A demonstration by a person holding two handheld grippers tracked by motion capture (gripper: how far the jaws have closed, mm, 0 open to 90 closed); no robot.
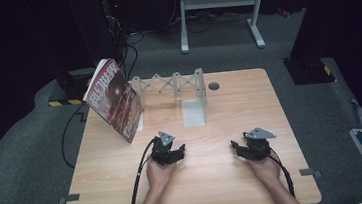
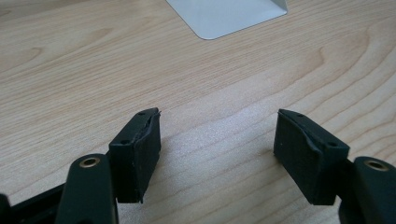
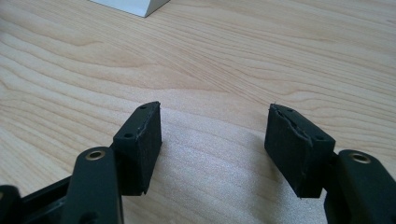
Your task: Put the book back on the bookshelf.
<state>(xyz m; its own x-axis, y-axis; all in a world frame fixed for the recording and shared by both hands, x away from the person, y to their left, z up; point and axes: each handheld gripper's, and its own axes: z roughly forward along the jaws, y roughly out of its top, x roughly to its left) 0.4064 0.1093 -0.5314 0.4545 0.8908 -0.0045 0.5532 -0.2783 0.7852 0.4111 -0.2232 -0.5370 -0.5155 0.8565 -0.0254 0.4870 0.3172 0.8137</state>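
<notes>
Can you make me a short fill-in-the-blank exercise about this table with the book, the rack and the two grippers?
1. The book leans against the ____ end of the grey expanding rack, as the high view shows it.
2. The left gripper has its fingers ____, with nothing between them.
3. Between the fingers of the right gripper shows bare ____ tabletop.
4. The table bears a small round dark ____ near its far edge, right of the rack.

Missing words: left; open; wooden; hole
</notes>
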